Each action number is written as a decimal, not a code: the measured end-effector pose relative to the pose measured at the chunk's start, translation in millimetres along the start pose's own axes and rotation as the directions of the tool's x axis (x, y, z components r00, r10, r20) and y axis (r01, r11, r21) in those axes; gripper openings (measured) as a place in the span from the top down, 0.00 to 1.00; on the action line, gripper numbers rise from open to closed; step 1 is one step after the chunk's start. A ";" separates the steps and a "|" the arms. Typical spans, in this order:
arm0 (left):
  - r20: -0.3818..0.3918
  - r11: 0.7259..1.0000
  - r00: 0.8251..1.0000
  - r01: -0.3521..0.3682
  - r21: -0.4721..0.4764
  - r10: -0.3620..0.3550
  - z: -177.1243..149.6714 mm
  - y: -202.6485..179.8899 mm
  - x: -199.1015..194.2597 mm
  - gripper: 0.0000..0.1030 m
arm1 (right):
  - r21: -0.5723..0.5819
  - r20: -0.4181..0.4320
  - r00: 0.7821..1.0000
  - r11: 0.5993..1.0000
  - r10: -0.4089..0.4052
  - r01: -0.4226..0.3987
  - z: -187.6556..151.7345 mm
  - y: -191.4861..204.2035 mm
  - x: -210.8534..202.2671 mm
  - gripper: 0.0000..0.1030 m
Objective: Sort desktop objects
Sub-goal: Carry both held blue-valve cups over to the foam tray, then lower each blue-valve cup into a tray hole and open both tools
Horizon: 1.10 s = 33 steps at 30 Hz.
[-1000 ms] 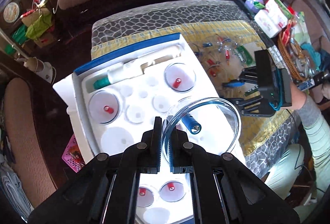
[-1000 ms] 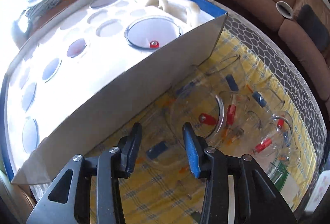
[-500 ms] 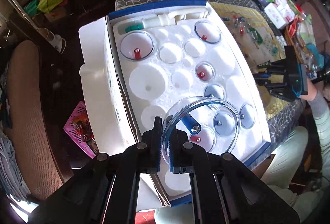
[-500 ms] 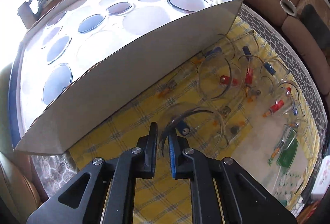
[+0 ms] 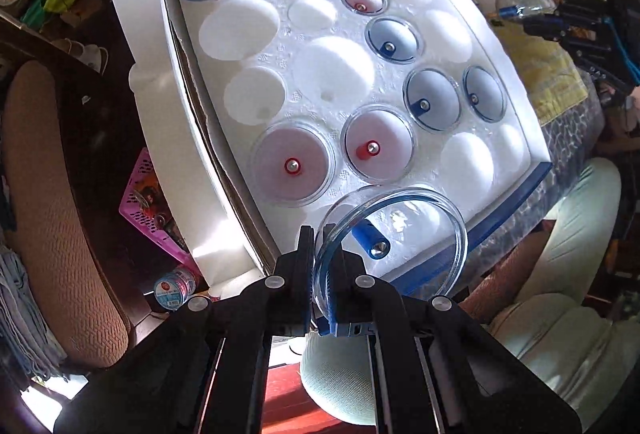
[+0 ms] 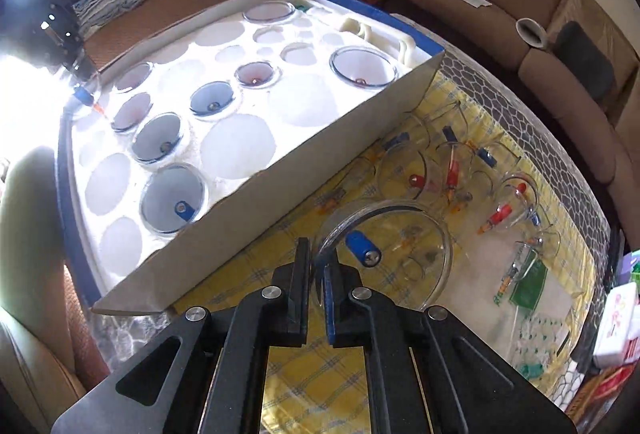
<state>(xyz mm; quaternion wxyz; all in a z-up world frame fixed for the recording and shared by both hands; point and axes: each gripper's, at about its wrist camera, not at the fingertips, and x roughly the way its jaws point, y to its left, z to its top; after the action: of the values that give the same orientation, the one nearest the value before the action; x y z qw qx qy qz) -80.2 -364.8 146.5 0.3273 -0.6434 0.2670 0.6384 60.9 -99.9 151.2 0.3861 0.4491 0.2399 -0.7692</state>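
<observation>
My left gripper (image 5: 322, 246) is shut on the rim of a clear glass cup (image 5: 404, 222) with a blue valve. It hangs over the near edge of the white foam tray (image 5: 240, 22). Several cups with red or blue valves sit in the tray's round wells. In the right wrist view my right gripper (image 6: 318, 262) is closing the last bit, its pads pressing the rim of another clear blue-valve cup (image 6: 404, 230) above the yellow cloth (image 6: 248, 274). Several loose cups (image 6: 420, 178) lie on that cloth beside the tray (image 6: 240, 146).
A cardboard flap (image 6: 280, 170) stands between the tray and the cloth. Brown sofas (image 6: 592, 46) ring the table. Boxes and packets (image 6: 616, 318) crowd the right edge. A pink basket (image 5: 148, 194) and a bottle (image 5: 174, 288) lie on the floor; a person's knee (image 5: 576, 210) is near the corner.
My left gripper carried its cup from the tray's middle to its near edge and sank a little. My right gripper closed on a blue-valve cup and lifted it off the cloth.
</observation>
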 end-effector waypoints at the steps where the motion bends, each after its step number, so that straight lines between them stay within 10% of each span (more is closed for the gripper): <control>1: 0.007 1.000 1.000 0.003 -0.004 -0.003 -1.6 1.9 -2.3 0.95 | -0.010 0.016 1.000 1.000 0.007 -0.007 4.7 6.1 -11.2 0.96; 13: 0.139 0.996 0.990 0.029 -0.085 -0.017 30.1 43.2 -31.4 0.95 | -0.097 0.078 0.996 0.995 0.035 -0.027 76.2 41.0 -39.8 0.96; 23: 0.118 0.990 0.993 0.005 -0.144 0.012 131.8 85.6 2.2 0.95 | -0.130 -0.094 0.996 0.991 -0.006 -0.007 124.9 23.3 59.2 0.96; 33: 0.061 0.993 0.997 -0.033 -0.117 0.040 159.1 96.9 31.2 0.94 | -0.175 -0.233 0.973 0.984 0.004 -0.046 138.5 18.0 90.7 0.95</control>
<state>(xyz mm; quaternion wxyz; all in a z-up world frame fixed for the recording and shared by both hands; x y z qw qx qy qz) -255.6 -303.6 112.4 0.2859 -0.6357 0.2305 0.6789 -21.7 -243.9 138.1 0.4041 0.5021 0.3457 -0.6820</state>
